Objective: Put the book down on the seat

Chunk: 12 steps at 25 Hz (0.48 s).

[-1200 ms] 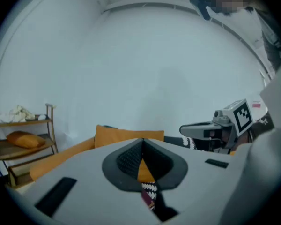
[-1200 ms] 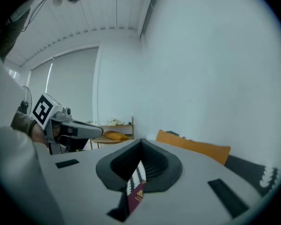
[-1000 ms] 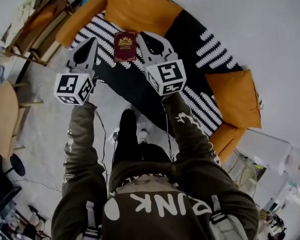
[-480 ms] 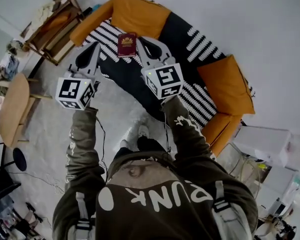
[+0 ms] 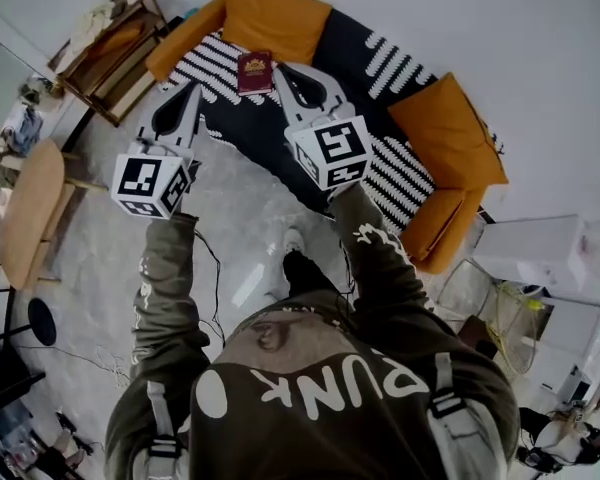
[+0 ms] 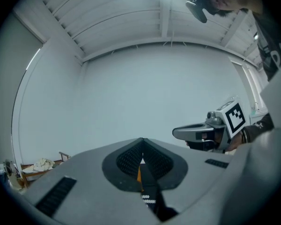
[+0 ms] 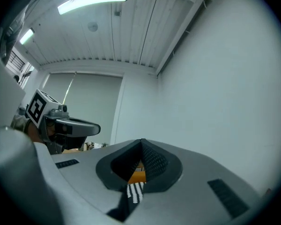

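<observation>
Resting on striped seat (image 5: 265, 146), book (image 5: 255, 71); left claw (image 5: 192, 87) and right claw (image 5: 283, 69) together, empty.

round wooden table (image 5: 25, 218): left edge | wooden armchair (image 5: 108, 53): upper left | white box (image 5: 535, 256): right
</observation>
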{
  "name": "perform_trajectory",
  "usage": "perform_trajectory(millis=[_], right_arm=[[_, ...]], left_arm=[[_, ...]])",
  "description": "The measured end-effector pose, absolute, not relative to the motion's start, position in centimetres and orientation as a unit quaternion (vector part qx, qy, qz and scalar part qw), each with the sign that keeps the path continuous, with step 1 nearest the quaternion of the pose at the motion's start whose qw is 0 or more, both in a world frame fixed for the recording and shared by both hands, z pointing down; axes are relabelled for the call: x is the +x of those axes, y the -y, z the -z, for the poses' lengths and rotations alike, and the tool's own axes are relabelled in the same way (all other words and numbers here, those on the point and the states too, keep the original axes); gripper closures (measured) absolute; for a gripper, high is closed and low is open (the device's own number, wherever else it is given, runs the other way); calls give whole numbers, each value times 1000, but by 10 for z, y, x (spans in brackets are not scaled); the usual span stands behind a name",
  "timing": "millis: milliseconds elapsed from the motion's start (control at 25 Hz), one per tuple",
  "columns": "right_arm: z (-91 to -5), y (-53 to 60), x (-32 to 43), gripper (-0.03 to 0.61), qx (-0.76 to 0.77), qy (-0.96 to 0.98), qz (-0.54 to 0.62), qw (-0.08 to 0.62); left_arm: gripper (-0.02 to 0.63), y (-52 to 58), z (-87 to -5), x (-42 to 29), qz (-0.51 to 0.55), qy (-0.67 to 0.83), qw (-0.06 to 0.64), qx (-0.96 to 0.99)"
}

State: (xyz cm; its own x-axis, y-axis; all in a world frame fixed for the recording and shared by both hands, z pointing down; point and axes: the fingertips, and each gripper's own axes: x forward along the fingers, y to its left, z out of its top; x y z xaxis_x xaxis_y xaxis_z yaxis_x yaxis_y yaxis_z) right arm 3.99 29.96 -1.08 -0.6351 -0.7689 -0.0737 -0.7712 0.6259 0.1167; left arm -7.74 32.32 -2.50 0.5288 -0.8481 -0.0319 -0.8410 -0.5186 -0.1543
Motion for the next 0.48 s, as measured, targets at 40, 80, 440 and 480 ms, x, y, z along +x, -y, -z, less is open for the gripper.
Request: perform_trajectory(millis=[40,80,440,480], right_arm=[[13,-317,37,569,-429,-900,-72,8],[15,-335,35,569,-431,-899,-76,8],[25,-465,12,569,-444,-893,-72,4],[25,-473,11,569,-444,-893,-71,4]], left_arm=[[609,-340,25,-79,21,-482,76,-873],[611,-356,26,-81,18,-478,77,-875],[609,-476,37,-99,11,-462,74,-884],[609,-484,37,-100,10,-461,73,-884]])
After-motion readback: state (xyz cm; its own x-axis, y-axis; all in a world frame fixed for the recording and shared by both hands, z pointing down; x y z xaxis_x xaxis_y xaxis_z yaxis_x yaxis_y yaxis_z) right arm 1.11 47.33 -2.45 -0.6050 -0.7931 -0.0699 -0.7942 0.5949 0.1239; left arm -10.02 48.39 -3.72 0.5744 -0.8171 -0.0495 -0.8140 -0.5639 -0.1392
